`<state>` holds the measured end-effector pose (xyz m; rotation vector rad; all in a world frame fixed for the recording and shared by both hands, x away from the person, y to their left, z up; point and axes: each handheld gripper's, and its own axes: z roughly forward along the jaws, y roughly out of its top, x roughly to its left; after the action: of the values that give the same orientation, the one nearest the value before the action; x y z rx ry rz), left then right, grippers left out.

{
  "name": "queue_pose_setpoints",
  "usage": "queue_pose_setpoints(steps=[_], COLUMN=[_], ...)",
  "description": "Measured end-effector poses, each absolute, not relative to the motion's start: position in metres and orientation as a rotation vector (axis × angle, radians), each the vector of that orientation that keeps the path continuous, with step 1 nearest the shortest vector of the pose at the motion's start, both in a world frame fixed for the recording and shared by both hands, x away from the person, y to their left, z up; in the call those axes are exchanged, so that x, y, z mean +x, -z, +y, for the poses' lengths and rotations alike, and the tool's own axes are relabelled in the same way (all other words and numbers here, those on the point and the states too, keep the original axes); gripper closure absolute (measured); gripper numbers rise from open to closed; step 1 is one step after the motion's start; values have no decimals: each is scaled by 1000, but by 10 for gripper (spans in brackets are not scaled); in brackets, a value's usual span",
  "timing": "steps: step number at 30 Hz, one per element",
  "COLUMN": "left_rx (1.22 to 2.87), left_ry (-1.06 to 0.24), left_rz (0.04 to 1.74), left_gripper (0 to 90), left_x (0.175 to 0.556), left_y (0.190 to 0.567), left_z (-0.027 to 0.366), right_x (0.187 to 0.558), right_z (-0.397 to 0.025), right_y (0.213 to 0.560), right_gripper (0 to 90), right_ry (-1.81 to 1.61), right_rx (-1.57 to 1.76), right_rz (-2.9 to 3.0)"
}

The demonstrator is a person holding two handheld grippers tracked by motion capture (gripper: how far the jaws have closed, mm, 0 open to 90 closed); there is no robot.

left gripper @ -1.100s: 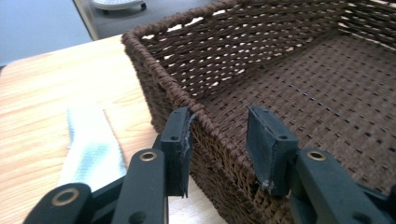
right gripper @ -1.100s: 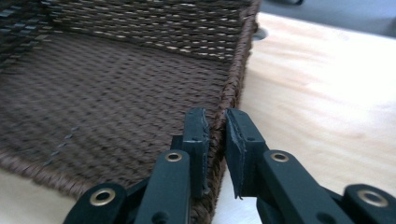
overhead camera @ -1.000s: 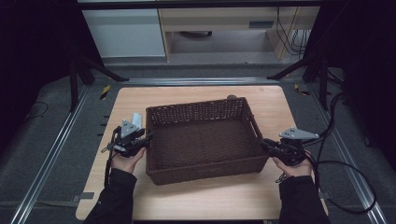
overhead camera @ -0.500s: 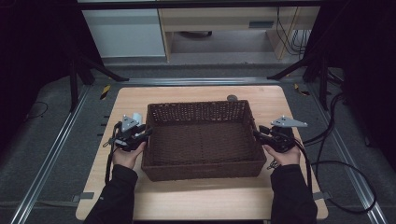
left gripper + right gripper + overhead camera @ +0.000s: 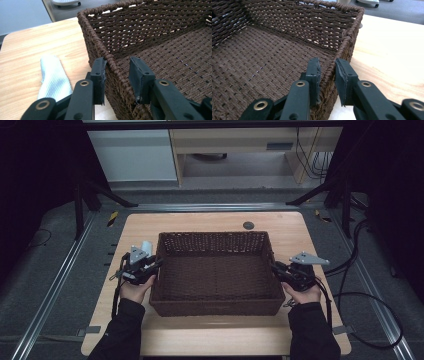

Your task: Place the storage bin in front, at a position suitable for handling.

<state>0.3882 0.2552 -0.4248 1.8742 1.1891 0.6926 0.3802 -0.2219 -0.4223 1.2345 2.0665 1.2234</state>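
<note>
Both grippers straddle the basket (image 5: 216, 270) side rims, left gripper (image 5: 117, 75) fingers gapped, right gripper (image 5: 327, 75) fingers nearly pinching.

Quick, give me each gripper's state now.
Left gripper: open, fingers astride the basket rim, not yet clamped.
Right gripper: nearly closed on the opposite basket rim; firm grip cannot be told.

One brown wicker basket (image 5: 216, 301), two tools, left (image 5: 155, 265) and right (image 5: 275, 268), one pale cloth (image 5: 53, 75), and perhaps one dark disc (image 5: 248, 225) on one tabletop (image 5: 220, 337).
</note>
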Motion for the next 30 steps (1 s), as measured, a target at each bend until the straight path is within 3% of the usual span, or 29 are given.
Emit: queue_pose_setpoints(steps=[8,30], left_rx=[1880,1895], left_ry=[-680,-658], left_rz=[1187,1189], left_gripper=[655,672], left_x=[390,375], left_y=[426,429], left_z=[255,240], right_x=[380,374], right_z=[-225,-229], right_y=[419,426], right_gripper=[647,700], right_ry=[-1248,-1206], right_rx=[1218,1249], right_rz=[2039,2033])
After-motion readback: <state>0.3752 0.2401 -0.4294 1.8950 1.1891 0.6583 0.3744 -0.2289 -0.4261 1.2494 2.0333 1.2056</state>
